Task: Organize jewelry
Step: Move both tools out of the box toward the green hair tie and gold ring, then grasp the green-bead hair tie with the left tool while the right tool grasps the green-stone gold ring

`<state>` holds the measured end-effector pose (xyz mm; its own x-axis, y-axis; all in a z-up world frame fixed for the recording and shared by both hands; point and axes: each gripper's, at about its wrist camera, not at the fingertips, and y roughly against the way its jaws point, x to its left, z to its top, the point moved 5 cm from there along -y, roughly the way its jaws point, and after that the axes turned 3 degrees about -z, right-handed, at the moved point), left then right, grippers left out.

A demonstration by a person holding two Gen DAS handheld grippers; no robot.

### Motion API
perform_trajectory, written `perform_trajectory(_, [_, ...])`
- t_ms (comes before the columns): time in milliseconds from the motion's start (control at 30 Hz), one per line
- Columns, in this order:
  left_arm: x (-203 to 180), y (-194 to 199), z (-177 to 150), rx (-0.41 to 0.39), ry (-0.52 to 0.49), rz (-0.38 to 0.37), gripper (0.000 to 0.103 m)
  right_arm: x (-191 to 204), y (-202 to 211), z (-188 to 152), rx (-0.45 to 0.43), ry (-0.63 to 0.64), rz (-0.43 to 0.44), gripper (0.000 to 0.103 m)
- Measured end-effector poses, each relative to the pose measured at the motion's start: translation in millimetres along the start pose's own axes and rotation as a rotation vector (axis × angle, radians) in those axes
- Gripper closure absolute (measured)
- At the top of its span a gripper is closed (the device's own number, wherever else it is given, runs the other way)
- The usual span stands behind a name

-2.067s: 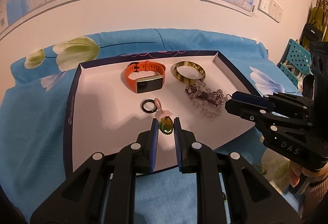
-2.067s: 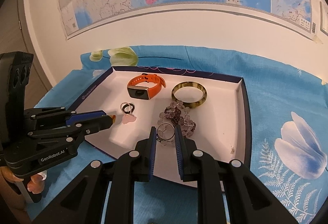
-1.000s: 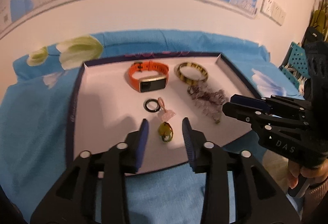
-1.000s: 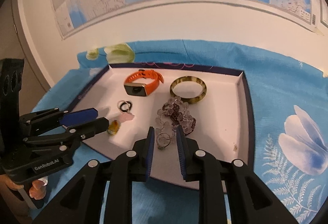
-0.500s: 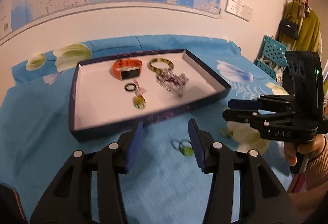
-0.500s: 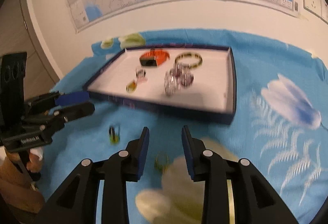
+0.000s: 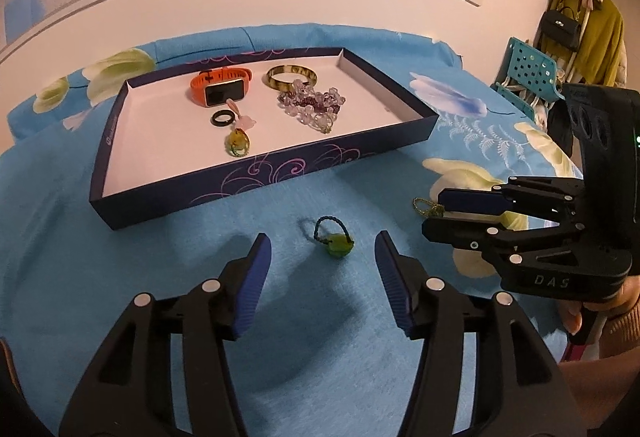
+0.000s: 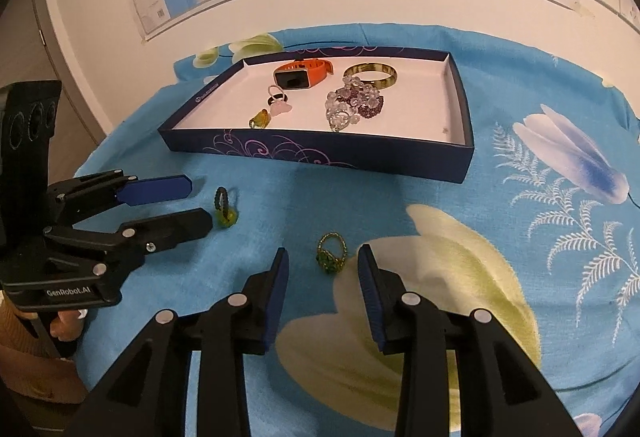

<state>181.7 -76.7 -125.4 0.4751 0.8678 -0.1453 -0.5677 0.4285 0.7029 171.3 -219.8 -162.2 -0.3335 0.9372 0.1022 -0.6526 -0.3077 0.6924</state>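
Rings are lying on the blue flowered cloth (image 7: 120, 317) in front of both my tongs. My left tongs (image 7: 322, 256) are opening, their blue pads standing wide on either side of a green stone ring (image 7: 334, 240) without touching it. That ring is resting with its stone toward me at six o'clock and its dark beaded loop pointing away toward eleven o'clock, so its long axis is running roughly along my fingers.

My right tongs (image 8: 322, 271) are opening too, with a gold beaded ring (image 8: 329, 253) sitting between the tips, apart from both pads. Its dark green stone is lying nearest me and its loop is reaching toward twelve o'clock, long axis again along the fingers.

Beyond both rings, at twelve o'clock, the dark blue tray (image 7: 256, 181) is sitting on the cloth with its long side facing me. Inside it are resting an orange watch (image 7: 218, 89), a mottled bangle (image 7: 292, 77), a heap of clear and purple beads (image 7: 312, 105), a black ring (image 7: 222, 118) with a pink charm (image 7: 245, 121) just beside it, and a yellow-green pendant (image 7: 238, 144) nearest the front wall.
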Motion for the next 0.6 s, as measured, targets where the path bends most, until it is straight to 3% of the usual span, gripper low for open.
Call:
perform_trajectory(233, [-5.4, -13.7, 0.3, 0.045, 0.018, -0.024, 0.062, 1.6, -3.1, 2.2, 0.003, 0.002, -0.02, 0.071])
perform_trajectory(600, [-3.6, -19.4, 0.2, 0.063, 0.043, -0.01, 0.08, -3.1, -4.5, 2.3, 0.007, -0.017, -0.026, 0.09])
